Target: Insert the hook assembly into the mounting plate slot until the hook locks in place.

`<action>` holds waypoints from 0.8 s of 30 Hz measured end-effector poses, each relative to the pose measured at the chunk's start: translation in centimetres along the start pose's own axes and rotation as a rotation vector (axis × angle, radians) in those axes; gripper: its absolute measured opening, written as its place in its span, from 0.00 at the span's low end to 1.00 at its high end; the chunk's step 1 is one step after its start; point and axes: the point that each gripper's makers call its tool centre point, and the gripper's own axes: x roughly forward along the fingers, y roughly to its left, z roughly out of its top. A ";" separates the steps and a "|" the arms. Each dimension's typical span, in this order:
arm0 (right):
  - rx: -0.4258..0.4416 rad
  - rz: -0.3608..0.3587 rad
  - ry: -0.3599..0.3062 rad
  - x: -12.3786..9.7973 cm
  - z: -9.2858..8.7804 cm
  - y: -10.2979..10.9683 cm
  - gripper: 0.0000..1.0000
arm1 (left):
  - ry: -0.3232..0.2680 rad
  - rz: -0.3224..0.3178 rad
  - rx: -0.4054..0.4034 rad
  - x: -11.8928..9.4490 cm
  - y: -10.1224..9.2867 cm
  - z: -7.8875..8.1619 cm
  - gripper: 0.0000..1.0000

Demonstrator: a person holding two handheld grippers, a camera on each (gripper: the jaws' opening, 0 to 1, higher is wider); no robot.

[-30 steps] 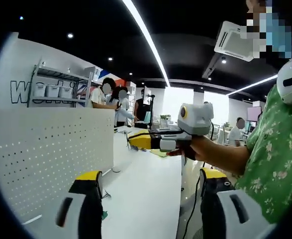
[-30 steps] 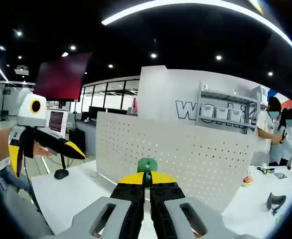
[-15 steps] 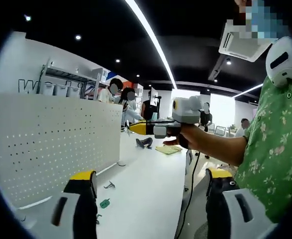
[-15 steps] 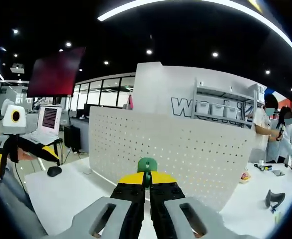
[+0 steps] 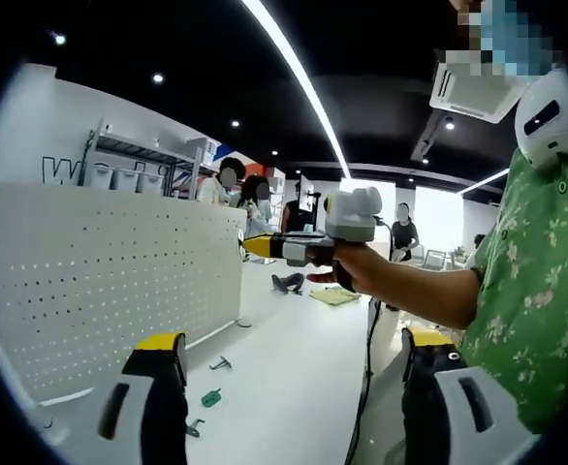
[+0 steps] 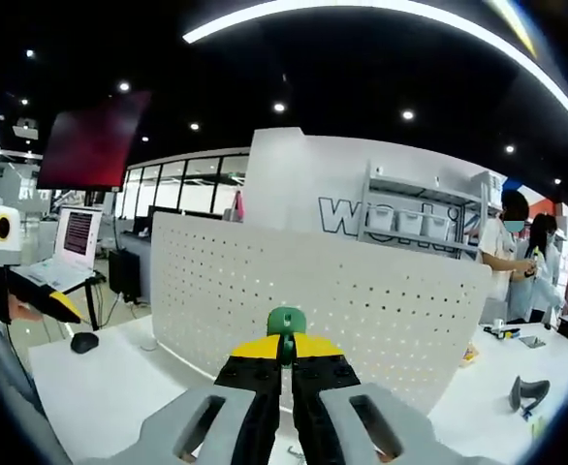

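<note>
The green hook [image 6: 286, 320] is pinched at the tips of your right gripper [image 6: 286, 351], jaws closed on it, held up in front of the white pegboard [image 6: 342, 300]. Your left gripper [image 5: 289, 354] hangs wide open above the white table [image 5: 284, 373], where small hooks [image 5: 210, 397] lie near the pegboard's foot.
</note>
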 end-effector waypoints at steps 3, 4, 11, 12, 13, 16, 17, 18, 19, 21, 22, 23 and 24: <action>0.008 -0.011 -0.004 0.7 0.1 -0.4 0.01 | -0.010 0.030 -0.007 0.1 0.7 0.1 0.95; 0.009 -0.015 -0.006 0.9 0.2 -0.5 0.01 | -0.012 0.039 -0.010 0.2 1.0 0.1 0.95; 0.015 -0.052 -0.018 2.6 0.5 -1.6 0.01 | -0.041 0.075 -0.010 0.9 1.4 0.4 0.97; 0.014 -0.055 -0.020 2.9 0.6 -1.7 0.01 | -0.041 0.075 -0.009 1.0 1.4 0.5 0.97; 0.008 -0.068 -0.026 3.2 0.8 -2.1 0.01 | -0.040 0.073 -0.009 1.1 1.2 0.5 0.96; 0.006 -0.090 -0.041 4.1 1.4 -2.9 0.01 | -0.039 0.076 -0.007 1.2 1.4 0.5 0.96; 0.009 -0.094 -0.043 4.4 1.6 -3.1 0.01 | -0.037 0.077 -0.007 1.2 1.5 0.5 0.96; 0.012 -0.096 -0.046 4.8 1.7 -3.2 0.01 | -0.036 0.079 -0.006 1.2 1.7 0.5 0.96; 0.011 -0.101 -0.052 5.1 1.9 -3.3 0.01 | -0.038 0.081 -0.005 1.1 1.7 0.5 0.96; -0.003 -0.110 -0.058 5.9 2.3 -3.5 0.01 | -0.040 0.082 -0.009 1.1 1.8 0.5 0.96; -0.011 -0.115 -0.062 6.2 2.5 -3.7 0.01 | -0.043 0.083 -0.008 1.1 1.9 0.6 0.96; -0.011 -0.117 -0.066 6.5 2.7 -3.8 0.01 | -0.042 0.084 -0.007 1.1 2.0 0.6 0.96; -0.013 -0.123 -0.073 6.9 3.0 -4.0 0.01 | -0.040 0.085 -0.008 1.0 2.2 0.5 0.96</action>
